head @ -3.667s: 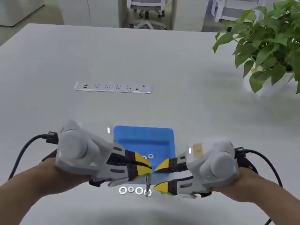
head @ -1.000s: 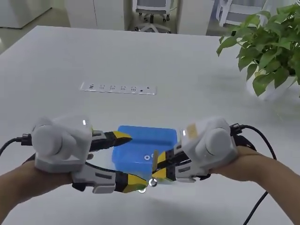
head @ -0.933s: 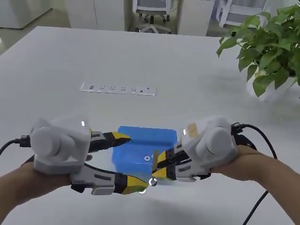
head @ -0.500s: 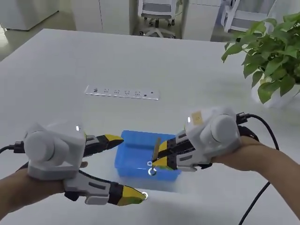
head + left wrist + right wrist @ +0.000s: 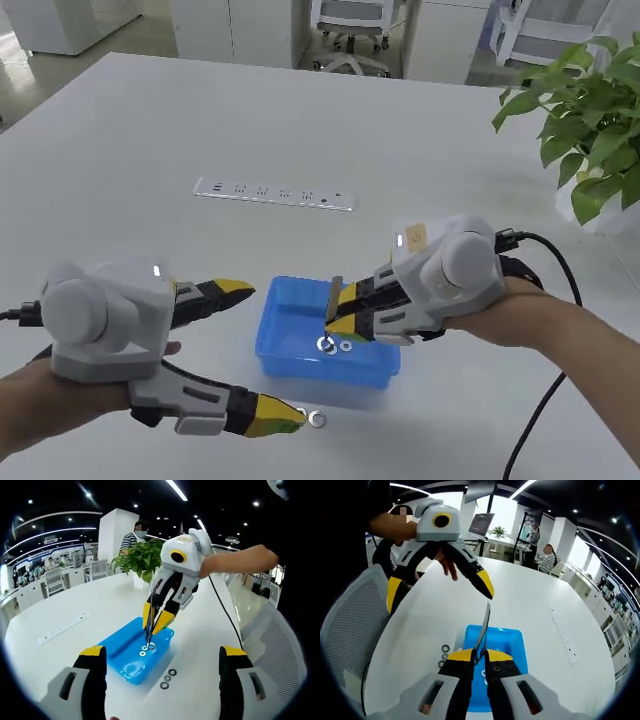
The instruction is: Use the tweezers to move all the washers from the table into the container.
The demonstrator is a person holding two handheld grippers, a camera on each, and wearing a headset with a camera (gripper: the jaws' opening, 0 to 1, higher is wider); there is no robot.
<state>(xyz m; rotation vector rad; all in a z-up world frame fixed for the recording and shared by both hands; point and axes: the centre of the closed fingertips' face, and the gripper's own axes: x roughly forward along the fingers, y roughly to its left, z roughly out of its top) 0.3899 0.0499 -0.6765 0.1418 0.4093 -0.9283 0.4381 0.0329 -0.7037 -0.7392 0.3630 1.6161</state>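
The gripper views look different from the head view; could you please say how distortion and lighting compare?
Head view: straight lines, even soft light, faint shadow under the container. Left gripper view: fisheye bows the table, ceiling lights streak brightly. Right gripper view: same bowing, windows blown out behind, tweezers sharp.

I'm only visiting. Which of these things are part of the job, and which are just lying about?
Part of the job: tweezers, held by the right gripper; blue container; washers inside it; washers on the table.
Just lying about: power strip; potted plant; office chairs.
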